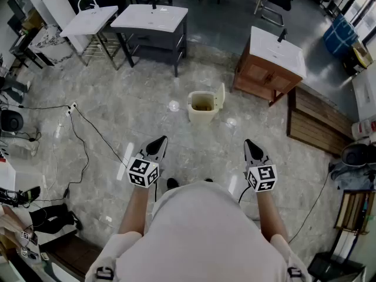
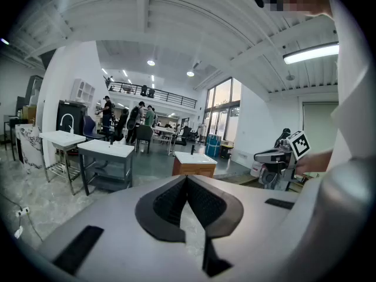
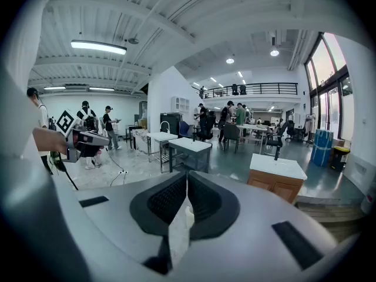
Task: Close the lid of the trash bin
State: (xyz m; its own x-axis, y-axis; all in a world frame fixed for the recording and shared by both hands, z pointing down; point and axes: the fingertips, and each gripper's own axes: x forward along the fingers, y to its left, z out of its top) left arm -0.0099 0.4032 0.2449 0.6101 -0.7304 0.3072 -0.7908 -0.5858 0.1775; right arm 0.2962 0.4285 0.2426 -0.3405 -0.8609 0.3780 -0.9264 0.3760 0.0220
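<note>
A small cream trash bin (image 1: 202,107) stands on the marble floor ahead of me. Its lid (image 1: 220,96) is swung up on the bin's right side, so the inside shows. My left gripper (image 1: 159,141) (image 2: 187,178) hovers short of the bin and to its left, jaws shut with nothing between them. My right gripper (image 1: 252,144) (image 3: 187,175) hovers short of the bin and to its right, also shut and empty. Neither touches the bin. Each gripper view shows the other gripper out to the side.
A wooden cabinet with a white sink top (image 1: 275,57) stands right of the bin, wooden pallets (image 1: 317,116) beside it. Two white sink tables (image 1: 150,19) stand at the back. A black cable and power strip (image 1: 73,107) lie on the floor at left.
</note>
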